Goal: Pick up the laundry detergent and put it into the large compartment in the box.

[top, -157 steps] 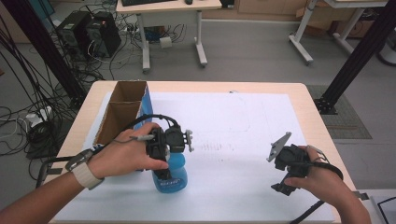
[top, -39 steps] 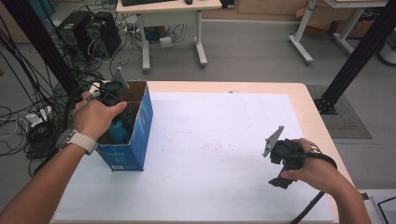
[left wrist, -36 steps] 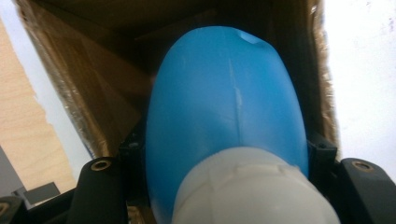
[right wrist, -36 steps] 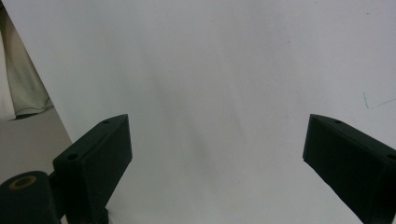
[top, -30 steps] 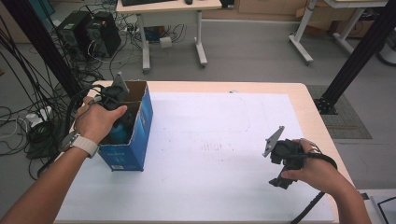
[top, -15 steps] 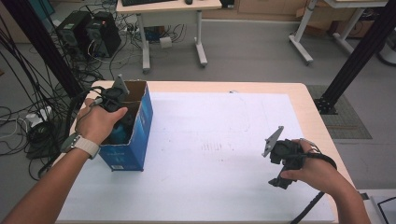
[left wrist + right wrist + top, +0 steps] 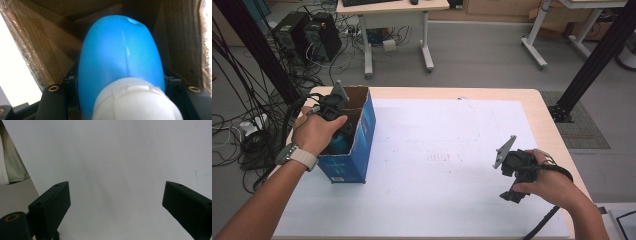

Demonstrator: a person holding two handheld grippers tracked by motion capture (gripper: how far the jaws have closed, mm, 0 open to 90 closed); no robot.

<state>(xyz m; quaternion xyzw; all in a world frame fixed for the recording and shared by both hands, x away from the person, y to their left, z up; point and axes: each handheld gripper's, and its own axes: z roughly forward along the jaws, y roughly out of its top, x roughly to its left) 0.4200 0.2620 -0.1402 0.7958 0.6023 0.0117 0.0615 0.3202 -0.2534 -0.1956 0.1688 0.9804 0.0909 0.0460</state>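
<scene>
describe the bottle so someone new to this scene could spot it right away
Start at the blue cardboard box on the table's left edge. Inside its open top the left claw is shut on the bottle: bright blue plastic with a white cap.

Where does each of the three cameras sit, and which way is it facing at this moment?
High view: above the person's side, looking forward and down on the table; both forearms and hands enter from below.
Left gripper view: on the left gripper, looking down into the cardboard box along the blue bottle that its jaws clamp.
Right gripper view: on the right gripper, facing the white sheet; its open jaws show.
Shared: the high and left gripper views both show the box and the bottle.
</scene>
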